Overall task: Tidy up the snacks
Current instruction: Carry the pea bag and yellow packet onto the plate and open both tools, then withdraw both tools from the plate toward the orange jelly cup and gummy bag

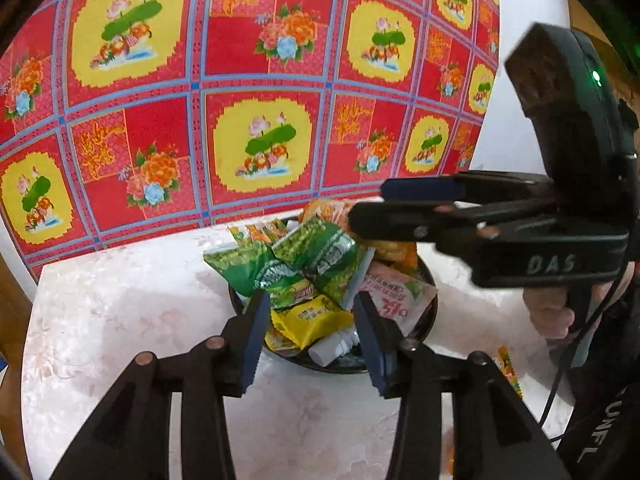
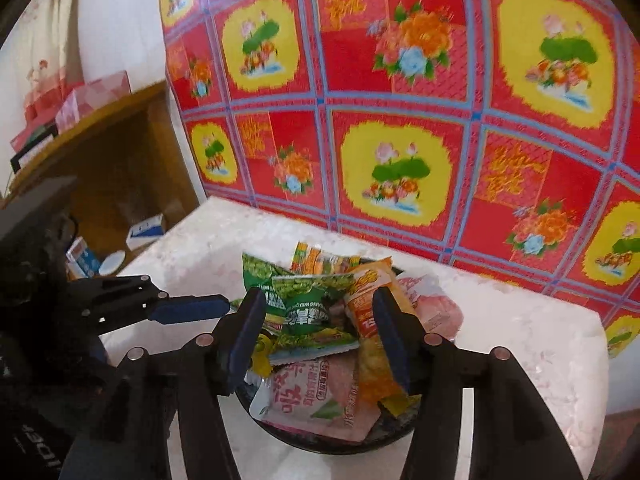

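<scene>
The right tongs (image 2: 318, 334) hang parted and empty over a dark bowl (image 2: 320, 442) heaped with snack packets (image 2: 316, 312) on a pale marbled table (image 2: 532, 344). The left tongs (image 2: 188, 308) reach in alongside, against a red floral cloth (image 2: 400, 100).

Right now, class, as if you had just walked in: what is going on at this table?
A person is sorting snacks with a hand-held gripper in each hand. Both the left gripper and the right gripper hover, jaws apart and empty, over a dark bowl on a pale marble-look table. The bowl is heaped with packets: green pea packets, a yellow packet, a pink pouch and an orange packet. One small orange packet lies on the table outside the bowl.
</scene>
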`<state>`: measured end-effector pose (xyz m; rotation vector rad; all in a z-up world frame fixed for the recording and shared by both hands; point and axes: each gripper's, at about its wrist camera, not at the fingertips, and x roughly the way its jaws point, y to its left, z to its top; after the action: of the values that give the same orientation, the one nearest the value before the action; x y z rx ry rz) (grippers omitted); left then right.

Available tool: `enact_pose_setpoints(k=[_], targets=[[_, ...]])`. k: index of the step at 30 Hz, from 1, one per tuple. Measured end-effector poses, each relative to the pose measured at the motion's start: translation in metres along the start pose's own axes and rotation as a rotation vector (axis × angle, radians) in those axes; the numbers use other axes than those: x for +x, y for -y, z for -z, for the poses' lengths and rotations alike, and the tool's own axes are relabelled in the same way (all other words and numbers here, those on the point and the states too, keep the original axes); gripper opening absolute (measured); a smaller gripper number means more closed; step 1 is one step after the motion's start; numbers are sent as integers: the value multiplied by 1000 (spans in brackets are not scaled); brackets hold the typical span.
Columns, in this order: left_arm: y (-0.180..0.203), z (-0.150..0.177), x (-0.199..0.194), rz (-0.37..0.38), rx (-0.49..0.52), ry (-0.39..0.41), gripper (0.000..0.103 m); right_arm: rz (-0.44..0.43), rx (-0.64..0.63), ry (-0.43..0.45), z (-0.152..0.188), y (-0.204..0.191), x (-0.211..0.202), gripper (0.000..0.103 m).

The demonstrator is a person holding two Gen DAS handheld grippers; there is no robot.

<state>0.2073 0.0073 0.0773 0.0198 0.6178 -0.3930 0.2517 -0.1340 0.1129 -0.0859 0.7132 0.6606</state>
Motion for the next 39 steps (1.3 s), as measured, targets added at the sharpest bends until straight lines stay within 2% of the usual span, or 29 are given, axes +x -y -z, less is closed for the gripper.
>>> enact_pose_setpoints(k=[3,7,9,12,15,20,29,39], targets=[[0,-1,-5,14,-3,24,55,5,2,46,0,3,-14,60],[0,-1,-2,15,1,6,55,23,5,58,0,5,-22,61],[1,-1,2,24,0,-10,55,34,-11,42,-1,4,-19,61],[2,-2,7,23,-1,-44,55,95,-33,-13,-3,0,-11,61],[9,-2,3,-28,32,-41,55,113,-65,-33,0,-8,-17,61],[24,-5,-23,-35,58,-4,56,156,-94,-38,9,-20,-42,61],[55,4,-74,-91,73,48,57,190,-79,-14,34,-39,-96,61],[73,23,-100,-117,56,63,59,210,-11,18,60,-44,-133,61]])
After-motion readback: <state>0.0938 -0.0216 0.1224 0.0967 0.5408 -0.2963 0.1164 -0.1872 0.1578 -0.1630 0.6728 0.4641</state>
